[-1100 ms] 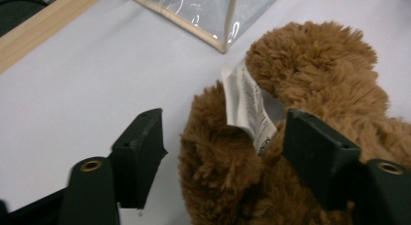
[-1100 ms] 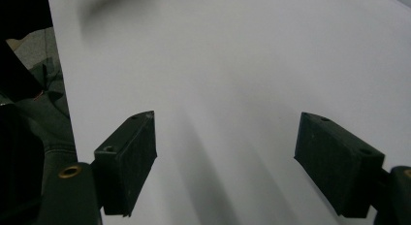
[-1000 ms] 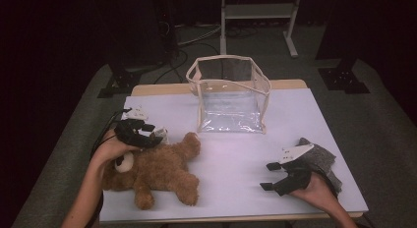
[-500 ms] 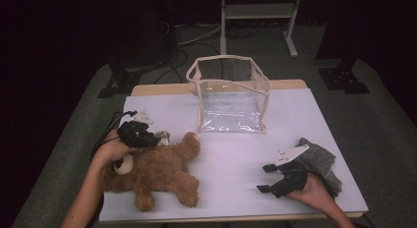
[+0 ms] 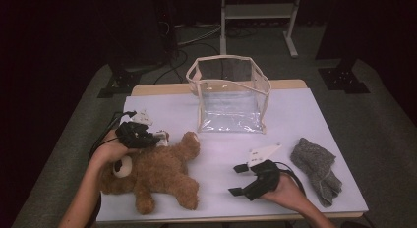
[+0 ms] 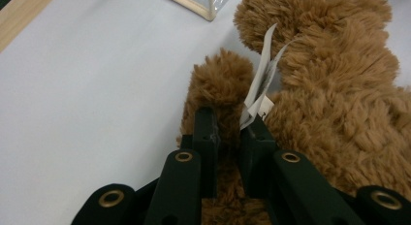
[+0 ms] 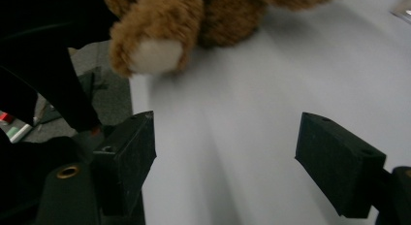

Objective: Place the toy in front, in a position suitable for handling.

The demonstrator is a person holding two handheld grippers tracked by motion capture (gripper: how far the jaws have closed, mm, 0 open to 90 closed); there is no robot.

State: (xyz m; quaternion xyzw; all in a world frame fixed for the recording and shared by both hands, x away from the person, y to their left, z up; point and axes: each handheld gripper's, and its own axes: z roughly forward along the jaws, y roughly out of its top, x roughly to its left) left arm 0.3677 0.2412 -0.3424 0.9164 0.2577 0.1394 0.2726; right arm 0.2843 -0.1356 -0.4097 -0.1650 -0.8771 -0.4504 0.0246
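The left gripper (image 6: 228,133) is clenched on the fluffy brown teddy bear (image 5: 157,171) near the tabletop's left edge to lift it, while the right gripper (image 5: 238,180) waits released.

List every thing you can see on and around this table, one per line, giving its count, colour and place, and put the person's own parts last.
Fluffy brown teddy bear: one, brown with a pale snout, lying at the table's near left.
White paper tag: one, white, sticking up from the bear beside the left gripper's jaws.
Clear plastic zip bag with beige trim: one, transparent, standing open at the table's far middle.
Grey knitted cloth: one, grey, crumpled at the near right.
White-topped table: one, white, centre.
Metal stand: one, pale, on the floor behind.
Left gripper: one, black, jaws closed on the bear's fur.
Right gripper: one, black, open above bare table.
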